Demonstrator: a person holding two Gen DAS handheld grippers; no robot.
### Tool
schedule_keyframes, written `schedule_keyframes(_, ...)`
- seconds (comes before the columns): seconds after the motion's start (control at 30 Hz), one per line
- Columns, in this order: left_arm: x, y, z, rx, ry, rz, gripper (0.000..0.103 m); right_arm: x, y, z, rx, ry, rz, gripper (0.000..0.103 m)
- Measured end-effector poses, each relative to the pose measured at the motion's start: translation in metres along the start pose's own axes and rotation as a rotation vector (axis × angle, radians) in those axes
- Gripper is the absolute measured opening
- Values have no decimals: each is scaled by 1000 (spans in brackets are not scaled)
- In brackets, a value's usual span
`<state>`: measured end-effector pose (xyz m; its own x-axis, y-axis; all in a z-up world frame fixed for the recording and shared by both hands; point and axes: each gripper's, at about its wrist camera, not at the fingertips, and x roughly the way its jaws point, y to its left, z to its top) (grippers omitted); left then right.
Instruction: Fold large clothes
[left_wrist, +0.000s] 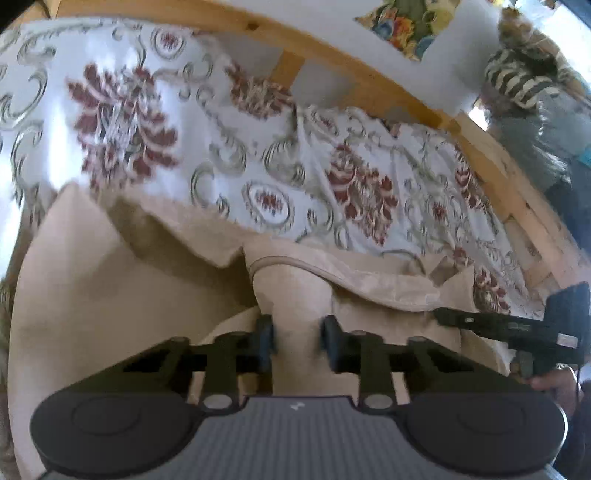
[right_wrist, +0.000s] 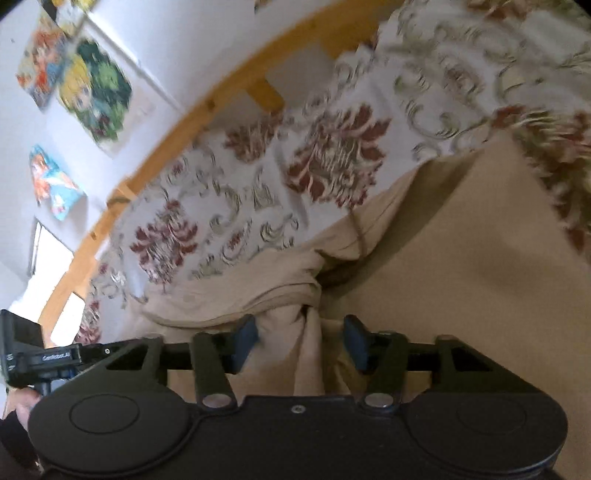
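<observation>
Home bedroom: wooden bed frame (left_wrist: 369, 74), floral bedspread (left_wrist: 221, 147), colourful pictures (right_wrist: 96, 85) on wall.

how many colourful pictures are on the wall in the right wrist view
3, perhaps more past the frame edge: orange-blue picture at upper left, green-yellow picture beside it, blue-red picture below them.

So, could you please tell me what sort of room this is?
Most likely a bedroom: a floral bedspread covers a wooden bed frame, colourful pictures hang on the wall, and clothes are piled alongside.
</observation>
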<state>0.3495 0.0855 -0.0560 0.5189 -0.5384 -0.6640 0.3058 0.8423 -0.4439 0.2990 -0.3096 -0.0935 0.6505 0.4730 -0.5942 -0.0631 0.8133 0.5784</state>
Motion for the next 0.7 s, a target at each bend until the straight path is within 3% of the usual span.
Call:
schedule_keyframes(0.07,0,-3,6,7,-64,7,21,12,17,10,-106,-32,-52,17)
schedule_keyframes(0.13,2,-14,11,82,-131,48,20,17,36,21,-214,-106,-94,14)
schedule_keyframes(0.23,12,-24,13,143,-156,102,20,22,46,33,-334,-217,-145,11)
schedule_keyframes(0.33,15,-23,12,129,-149,106,27,26,35,31,-321,-211,-155,13)
schedule_keyframes(0.4,7,-21,7,132,-139,104,36,13,33,19,-308,-225,-158,20)
schedule_keyframes(0.43,0,-21,2,134,-139,103,39,1,33,10,-305,-244,-165,29)
schedule_keyframes(0.5,-16,-22,-11,129,-156,100,52,-19,35,-6,-299,-281,-169,38)
schedule_keyframes(0.6,-29,-23,-32,102,-142,98,55,-37,34,-30,-301,-297,-187,40)
schedule_keyframes(0.7,-21,-26,-56,121,-67,201,54,-31,33,-52,-319,-215,-261,36)
